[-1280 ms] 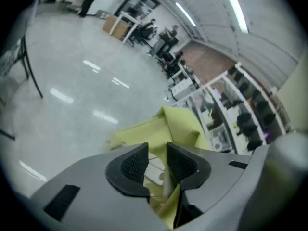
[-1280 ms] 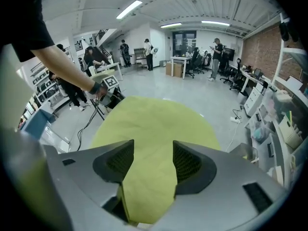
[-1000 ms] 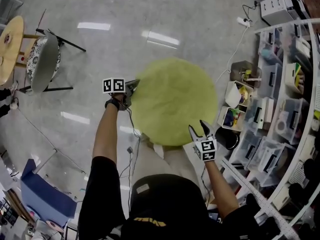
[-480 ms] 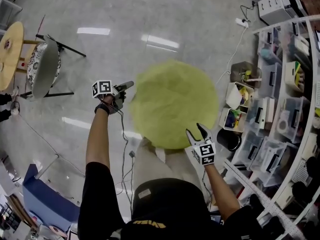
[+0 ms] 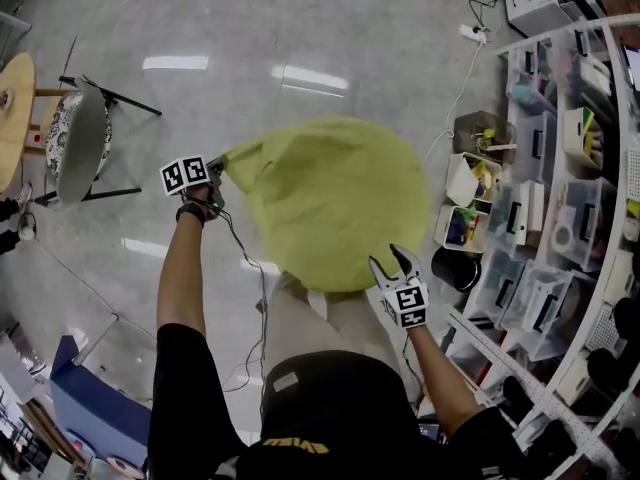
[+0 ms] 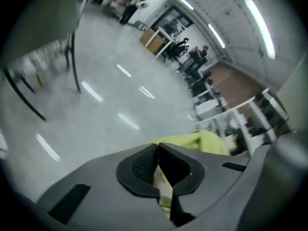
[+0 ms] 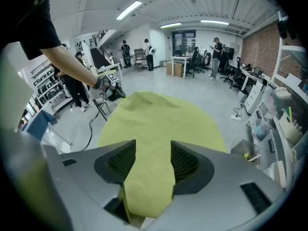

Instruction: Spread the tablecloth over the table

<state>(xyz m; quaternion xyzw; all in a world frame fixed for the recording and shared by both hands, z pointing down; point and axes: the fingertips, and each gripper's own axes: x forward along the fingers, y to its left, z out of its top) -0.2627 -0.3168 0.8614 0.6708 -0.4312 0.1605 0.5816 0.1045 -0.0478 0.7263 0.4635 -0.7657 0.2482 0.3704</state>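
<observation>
Most of the head view is glossy grey floor [image 5: 300, 28], with shelves [image 5: 560, 168] of bins curving down the right side. One yellow-green cloth [image 5: 335, 203] drapes the round counter, which is hidden under it, straight ahead of the person. It is drawn to a peak at its left edge. A chair [image 5: 75, 143] stands well apart at far left. The left claw [image 5: 214, 173] has just snapped closed, pinching that peak of cloth between its pads. The right claw [image 5: 393, 265] stands wide at the near right edge, the hem between its jaws but not pinched.
</observation>
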